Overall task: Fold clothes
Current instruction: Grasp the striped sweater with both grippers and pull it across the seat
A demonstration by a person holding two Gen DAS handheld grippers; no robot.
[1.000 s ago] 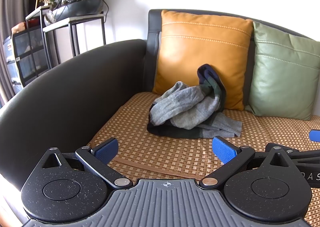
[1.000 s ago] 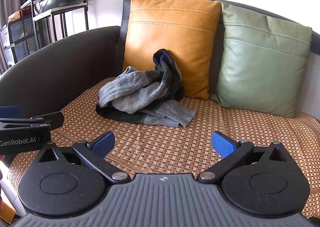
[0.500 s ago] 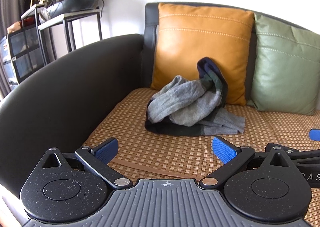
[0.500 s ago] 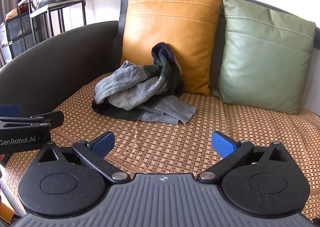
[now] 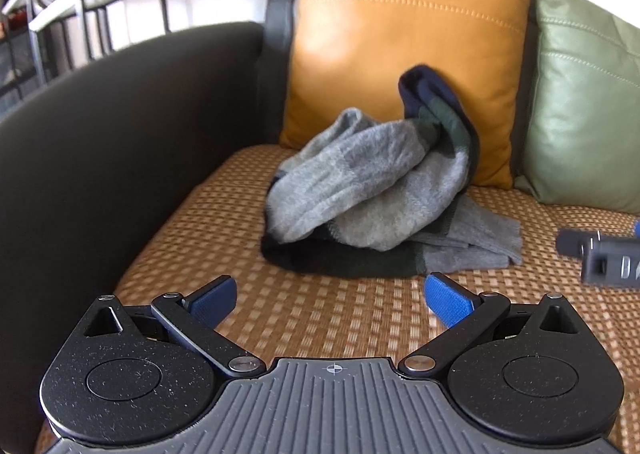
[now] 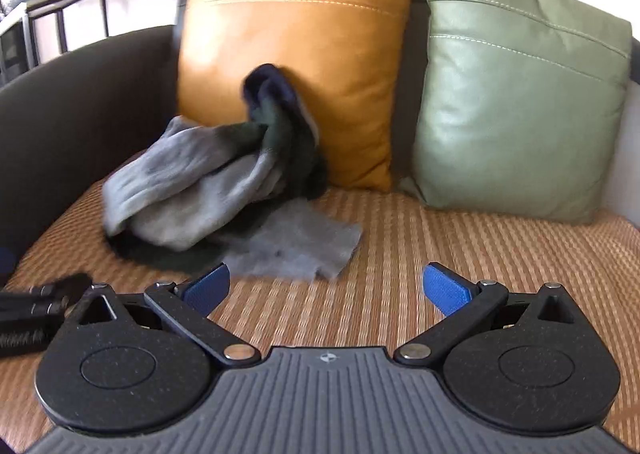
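Observation:
A crumpled grey, dark green and navy garment lies in a heap on the woven sofa seat mat, leaning against the orange cushion. It also shows in the right wrist view. My left gripper is open and empty, a short way in front of the heap. My right gripper is open and empty, close to the garment's flat grey corner. The right gripper's body shows at the right edge of the left wrist view.
A green cushion stands right of the orange cushion. The dark sofa armrest curves along the left. A metal shelf with a planter stands behind it by the white wall.
Both grippers have moved forward toward the garment, which now looks larger and nearer. Both stay open. The garment has not moved.

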